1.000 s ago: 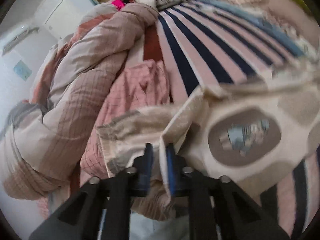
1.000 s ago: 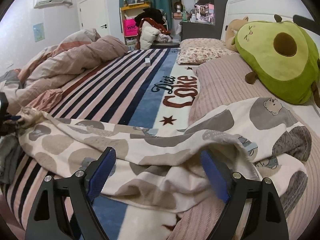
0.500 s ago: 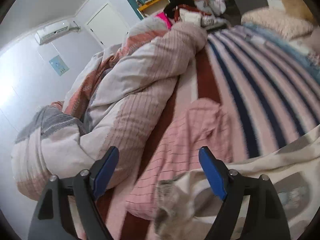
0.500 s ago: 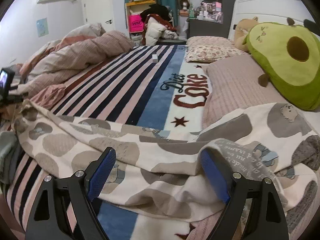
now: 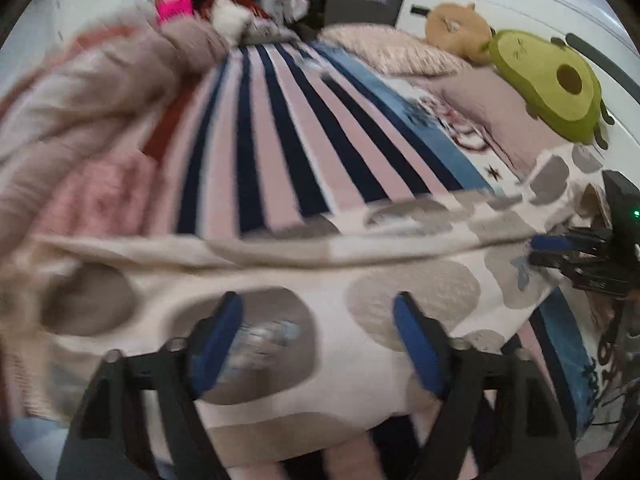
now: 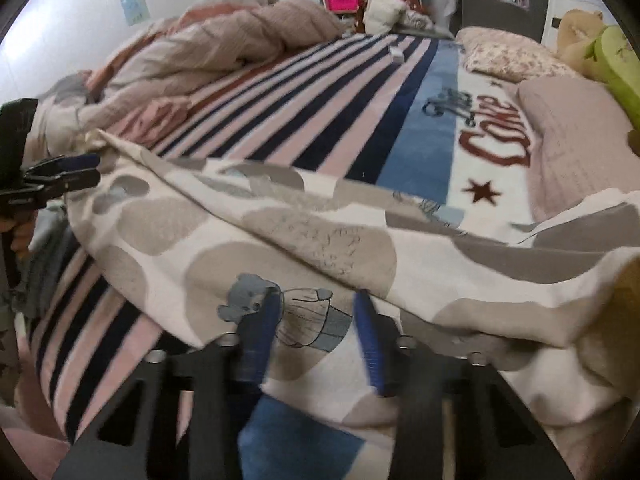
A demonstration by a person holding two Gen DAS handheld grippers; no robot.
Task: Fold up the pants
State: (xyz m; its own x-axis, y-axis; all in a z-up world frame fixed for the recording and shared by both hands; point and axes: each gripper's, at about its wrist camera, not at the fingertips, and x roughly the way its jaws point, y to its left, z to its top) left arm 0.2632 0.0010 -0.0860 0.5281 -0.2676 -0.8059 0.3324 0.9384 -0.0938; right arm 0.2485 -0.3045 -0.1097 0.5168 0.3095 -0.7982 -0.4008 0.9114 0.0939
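— Start at my right fingers [image 6: 313,334]: what do you see?

— Their blue pads have just been closing, and a fold of the pants [image 6: 304,248] sits between them, right at the printed bear. The gap is narrow, but I cannot tell whether the pads actually press the cloth.

— And my left fingers [image 5: 318,344]?

— Those stand apart, after closing a little, hovering above the cream fabric with its grey blobs. The cloth lies under them, with nothing clamped.

— In my right camera I see the left fingers at the far left edge, beside the pants' end.

— Yes, and a hand [image 6: 18,236] grips the handle below them. From there the two pads look close together, so that view does not settle their gap.

— Where are the pants overall?

— Stretched crosswise over the near part of the bed, on the striped blanket [image 5: 288,132] of pink, navy and blue. A crumpled quilt [image 6: 224,40] is heaped along the left side, and a pink pillow [image 6: 576,132] lies to the right, with the avocado plush [image 5: 548,88] behind it against the headboard.
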